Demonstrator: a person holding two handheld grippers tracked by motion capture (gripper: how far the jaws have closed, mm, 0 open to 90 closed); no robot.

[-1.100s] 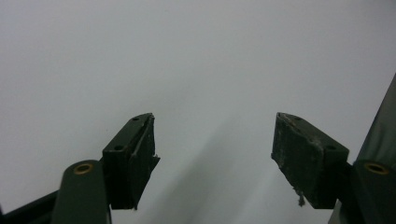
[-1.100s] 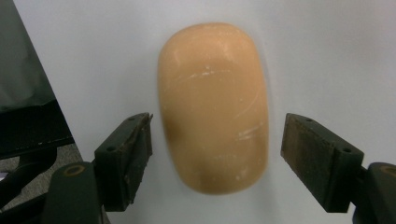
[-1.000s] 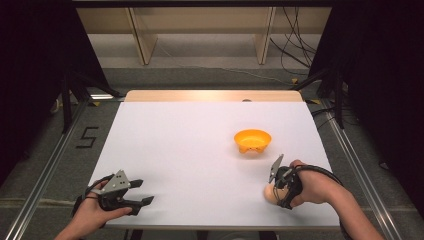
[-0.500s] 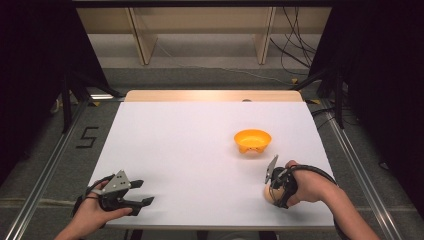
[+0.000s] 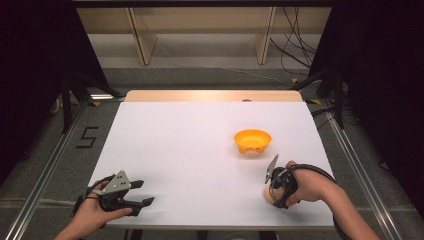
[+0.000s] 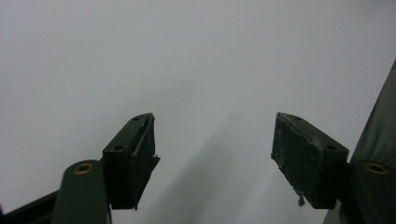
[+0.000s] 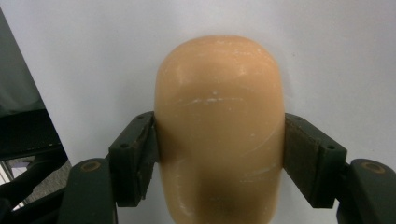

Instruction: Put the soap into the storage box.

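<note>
A tan egg-shaped object (image 7: 219,130) sits between the jaws of my right gripper (image 7: 219,140), both pads pressed on its sides. From the high view this egg (image 5: 269,197) lies near the table's front right edge, under my right gripper (image 5: 273,191), which is shut on it. An orange bowl (image 5: 252,140) stands on the white table a little beyond it. At the front left my left gripper (image 5: 145,193) rests open, pointing right. Nothing but white tabletop lies between the spread jaws of the left gripper (image 6: 215,144).
The white table (image 5: 190,150) has a wooden strip along its far edge. Metal rails run down both sides on the floor. Cables lie on the floor at the back right.
My right gripper has shifted slightly left and tilted over the egg. The left gripper has stayed put.
</note>
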